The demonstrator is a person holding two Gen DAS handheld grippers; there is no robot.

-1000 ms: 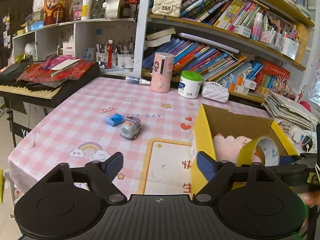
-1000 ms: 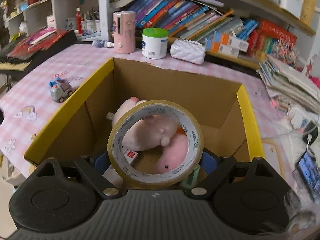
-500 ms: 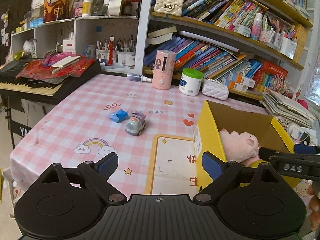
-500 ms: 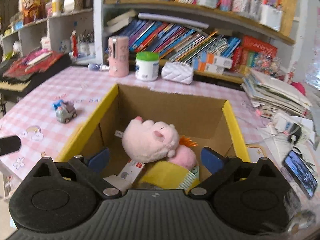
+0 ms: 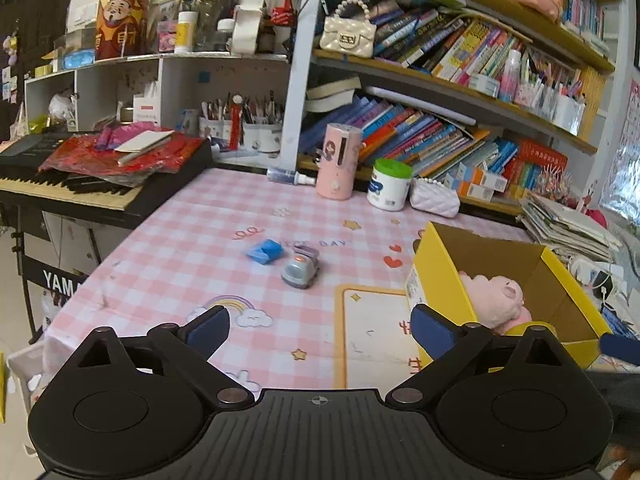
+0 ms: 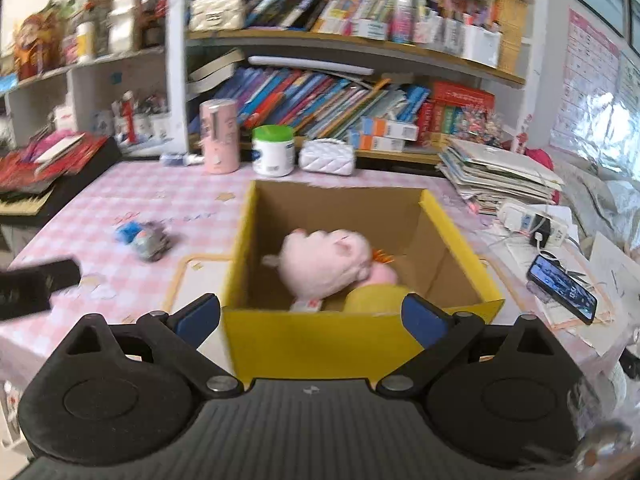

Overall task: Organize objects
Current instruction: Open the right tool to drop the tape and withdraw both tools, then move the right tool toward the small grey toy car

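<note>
Inside the box [image 6: 352, 340], tape roll [image 6: 376, 298] mostly hidden (plush [image 6: 324, 264] overlaps); left gripper [image 5: 320, 326] widening, right gripper [image 6: 310, 316] wide, both empty.

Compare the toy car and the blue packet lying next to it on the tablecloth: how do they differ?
The toy car is grey, rounded and stands taller; the blue packet is bright blue, flat and angular. The toy car lies nearer the yellow box; the blue packet lies just beyond it, toward the keyboard. Both rest loose on the pink checked tablecloth, outside the box, with neither gripper at them.
</note>
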